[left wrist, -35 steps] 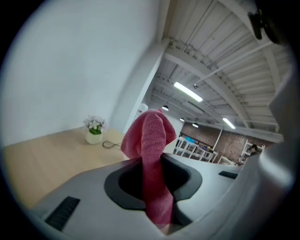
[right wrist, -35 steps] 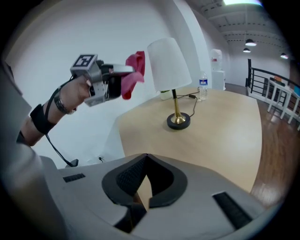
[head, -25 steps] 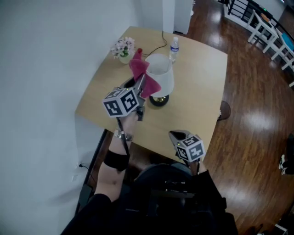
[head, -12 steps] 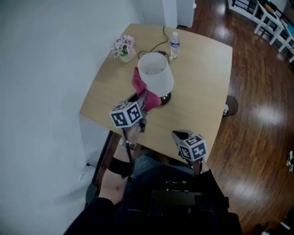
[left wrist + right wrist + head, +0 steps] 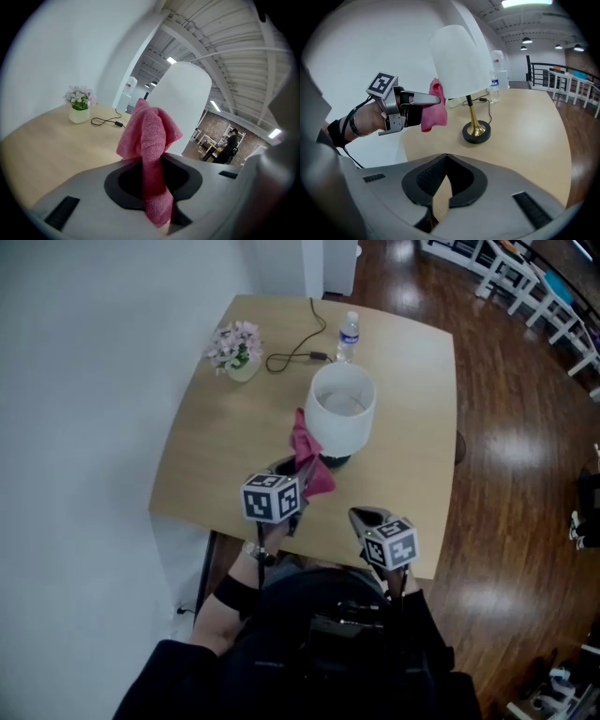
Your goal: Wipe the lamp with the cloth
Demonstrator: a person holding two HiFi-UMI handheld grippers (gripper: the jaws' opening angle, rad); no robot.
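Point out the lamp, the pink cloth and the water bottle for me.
lamp point(image 5: 343, 431), head view, on the side of the white shade.
pink cloth point(image 5: 149, 136), left gripper view, on the bunched upper fold.
water bottle point(image 5: 348, 337), head view, on the clear body below the cap.

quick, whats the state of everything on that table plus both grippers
lamp: upright on its base
cloth: bunched, pinched in the left gripper, raised beside the lamp
left gripper: shut on the cloth
right gripper: shut, empty, back from the lamp
water bottle: upright, cap on
flower pot: upright
cable: lying loose in a loop
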